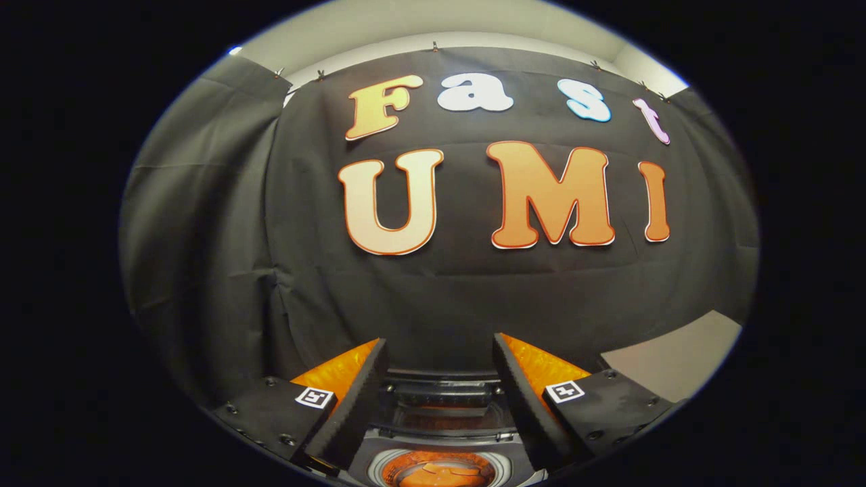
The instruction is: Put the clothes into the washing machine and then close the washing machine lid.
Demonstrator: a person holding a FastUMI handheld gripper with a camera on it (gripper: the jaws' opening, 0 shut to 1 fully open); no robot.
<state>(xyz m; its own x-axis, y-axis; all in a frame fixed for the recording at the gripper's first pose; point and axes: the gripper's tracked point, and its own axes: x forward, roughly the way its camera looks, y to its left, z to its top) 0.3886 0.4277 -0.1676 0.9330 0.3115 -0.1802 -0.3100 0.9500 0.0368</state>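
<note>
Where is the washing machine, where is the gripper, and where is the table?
washing machine (440, 467), gripper view, on the round drum opening between the fingers.
gripper (440, 352), gripper view, midway between its two open fingertips.
table (676, 365), gripper view, on the bare pale top beside the far finger.

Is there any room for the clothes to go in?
Yes. The gripper jaws stand open with nothing between them. Below them the washing machine lid is up and its round drum opening lies bare. A pale tabletop shows free beside the right jaw.

The washing machine (440, 433) sits below between the spread tongs (440, 352), clothes (440, 472) inside.
</note>
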